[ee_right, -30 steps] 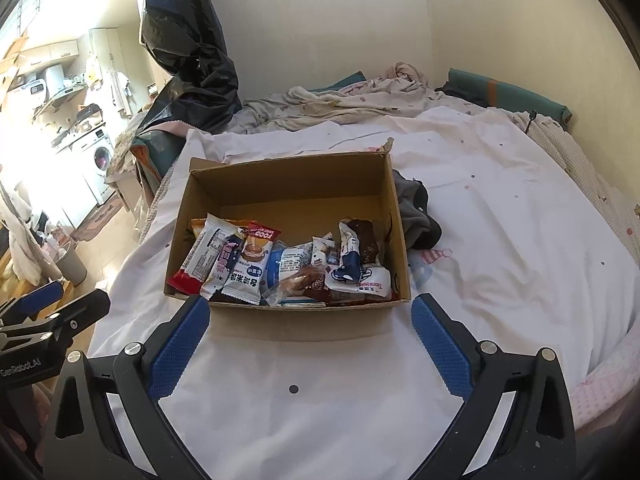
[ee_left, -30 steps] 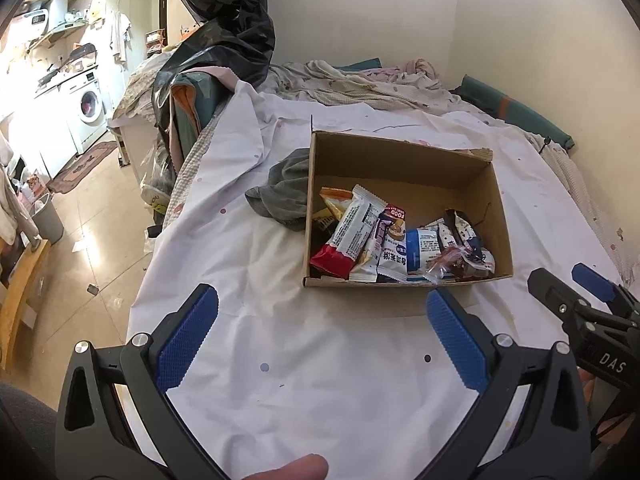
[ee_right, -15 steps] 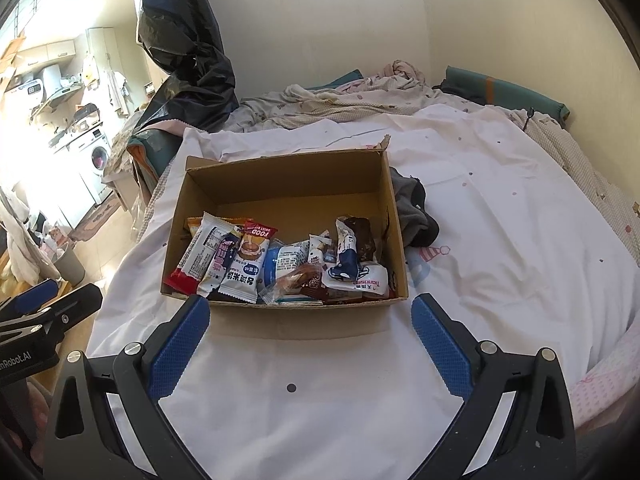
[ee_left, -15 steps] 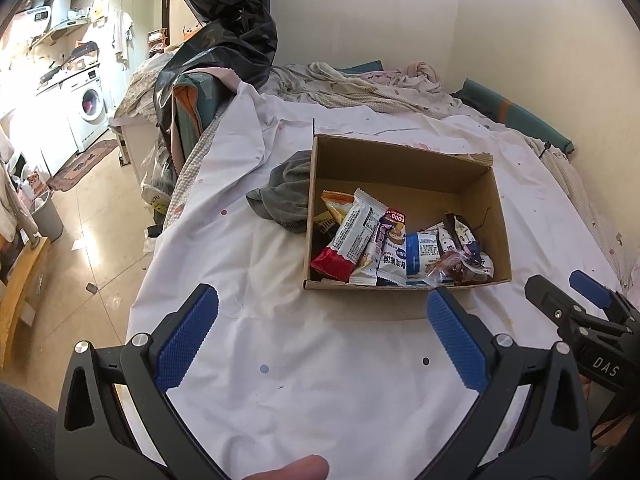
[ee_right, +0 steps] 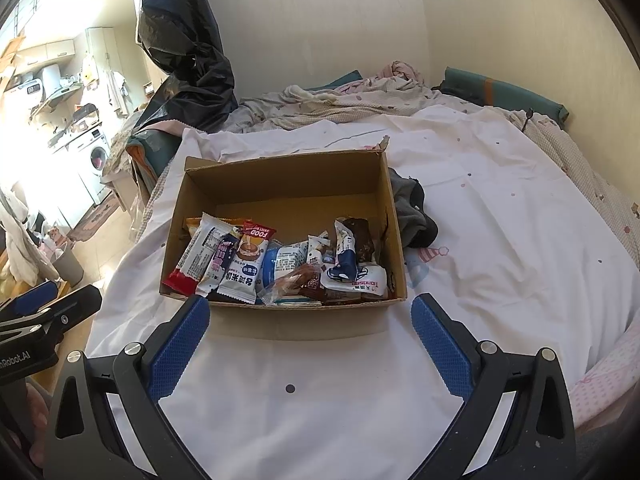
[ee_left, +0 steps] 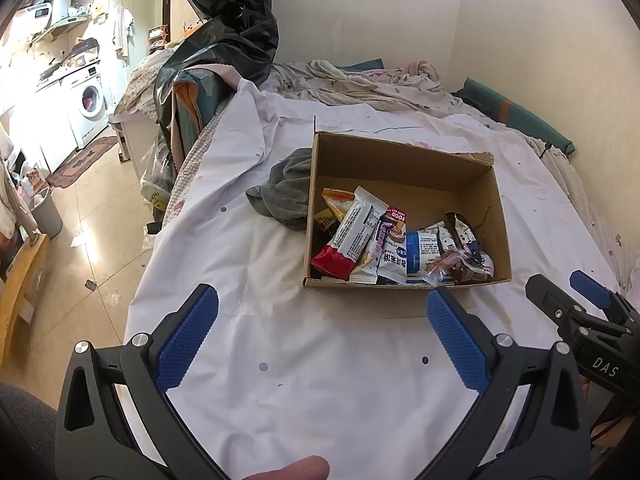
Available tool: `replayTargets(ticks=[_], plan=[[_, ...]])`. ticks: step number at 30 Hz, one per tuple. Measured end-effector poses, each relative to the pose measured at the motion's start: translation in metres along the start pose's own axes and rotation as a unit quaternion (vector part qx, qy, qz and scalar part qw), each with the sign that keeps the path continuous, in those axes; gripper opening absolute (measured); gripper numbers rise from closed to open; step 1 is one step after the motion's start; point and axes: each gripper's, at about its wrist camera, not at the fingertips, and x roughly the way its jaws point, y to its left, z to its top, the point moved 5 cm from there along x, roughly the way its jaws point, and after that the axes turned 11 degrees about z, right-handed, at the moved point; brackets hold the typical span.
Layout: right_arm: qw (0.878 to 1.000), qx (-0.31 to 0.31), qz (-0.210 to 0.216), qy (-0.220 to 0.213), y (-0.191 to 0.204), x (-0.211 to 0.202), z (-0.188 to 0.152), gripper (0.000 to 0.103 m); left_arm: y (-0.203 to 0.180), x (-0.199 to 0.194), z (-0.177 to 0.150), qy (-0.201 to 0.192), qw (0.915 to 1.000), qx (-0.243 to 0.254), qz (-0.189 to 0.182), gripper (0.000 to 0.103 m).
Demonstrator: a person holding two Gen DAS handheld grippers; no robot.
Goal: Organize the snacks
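Cardboard box point(ee_right: 280, 184) on white sheet point(ee_right: 320, 380), open-topped, snack packets point(ee_right: 276, 264) heaped along near wall. Grey cloth point(ee_left: 288, 188) bunched against box side. Left gripper point(ee_left: 322, 332) held over bare sheet short of box, blue pads point(ee_left: 186, 336) spread wide, nothing between. Right gripper point(ee_right: 310, 344) likewise short of box, jaws apart, empty.

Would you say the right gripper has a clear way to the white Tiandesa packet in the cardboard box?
Probably yes: the right gripper is open just before the open-topped cardboard box, and the white packet lies on top, by the near wall.
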Motion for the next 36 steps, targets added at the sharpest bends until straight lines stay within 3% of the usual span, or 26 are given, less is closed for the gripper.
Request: replayTargets(ticks=[36], plan=[[1.000,-0.001,0.001,0.001,0.0003,0.0017,0.0007,0.103,-0.0044,0.0024,-0.0012,0.010,1.0000,-0.001,0.001,0.103]])
